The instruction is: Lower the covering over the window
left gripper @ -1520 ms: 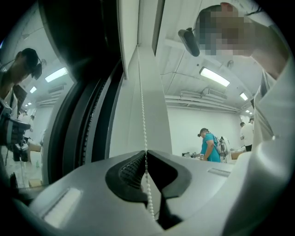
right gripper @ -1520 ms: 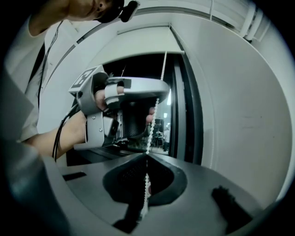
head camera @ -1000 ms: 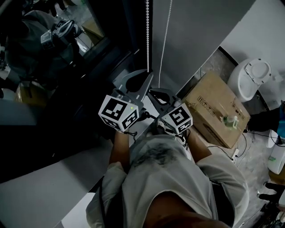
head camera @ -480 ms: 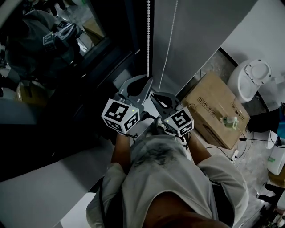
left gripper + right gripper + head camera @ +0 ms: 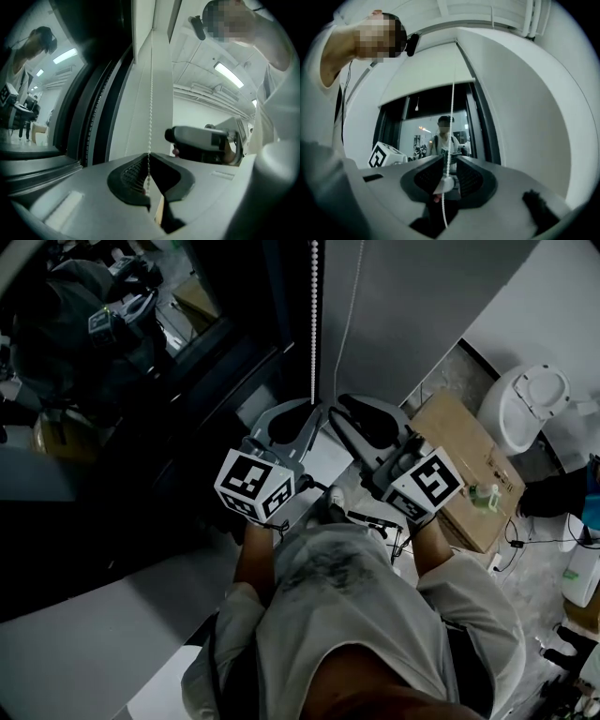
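Note:
A white bead chain (image 5: 313,315) hangs in front of the dark window (image 5: 141,362). My left gripper (image 5: 316,412) is shut on the bead chain (image 5: 151,93) and points level at the window frame. In the left gripper view the jaws (image 5: 149,158) meet around the beads. My right gripper (image 5: 335,412) sits just right of it, its jaws a little apart. The chain's other strand (image 5: 452,122) passes between them untouched, with a white connector (image 5: 443,184) low in the gap. The pale roller blind (image 5: 426,75) is partly down, with dark glass below it.
A cardboard box (image 5: 464,470) lies on the floor at the right, with a white round fixture (image 5: 530,404) beyond it and cables beside it. A grey wall (image 5: 422,296) stands right of the window. The person's torso (image 5: 347,634) fills the lower middle.
My right gripper has risen along the right strand, and its marker cube has swung right and nearer the head camera. The left gripper has stayed put on the chain.

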Motion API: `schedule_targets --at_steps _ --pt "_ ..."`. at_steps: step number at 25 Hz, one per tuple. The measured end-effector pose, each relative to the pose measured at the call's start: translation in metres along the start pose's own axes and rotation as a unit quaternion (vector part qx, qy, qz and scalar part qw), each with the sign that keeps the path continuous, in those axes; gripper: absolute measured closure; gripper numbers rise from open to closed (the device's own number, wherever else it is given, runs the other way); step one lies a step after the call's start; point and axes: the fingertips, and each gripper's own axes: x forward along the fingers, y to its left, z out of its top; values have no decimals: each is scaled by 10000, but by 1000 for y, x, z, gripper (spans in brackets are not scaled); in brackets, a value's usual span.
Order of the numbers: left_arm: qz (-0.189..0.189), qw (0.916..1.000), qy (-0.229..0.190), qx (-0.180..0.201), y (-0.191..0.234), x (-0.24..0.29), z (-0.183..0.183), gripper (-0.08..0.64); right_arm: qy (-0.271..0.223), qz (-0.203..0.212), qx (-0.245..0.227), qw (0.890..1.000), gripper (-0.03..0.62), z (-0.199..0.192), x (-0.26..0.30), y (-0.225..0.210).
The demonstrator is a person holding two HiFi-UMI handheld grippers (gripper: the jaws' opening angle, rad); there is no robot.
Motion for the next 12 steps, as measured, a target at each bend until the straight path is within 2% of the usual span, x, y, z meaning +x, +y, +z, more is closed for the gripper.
schedule_targets --at_steps 4,12 --pt "-36 10000 17 39 -6 2 -1 541 -256 199 -374 9988 503 34 18 -2" --pt "-88 9999 59 78 -10 3 -2 541 -531 426 -491 9965 505 67 44 -3"
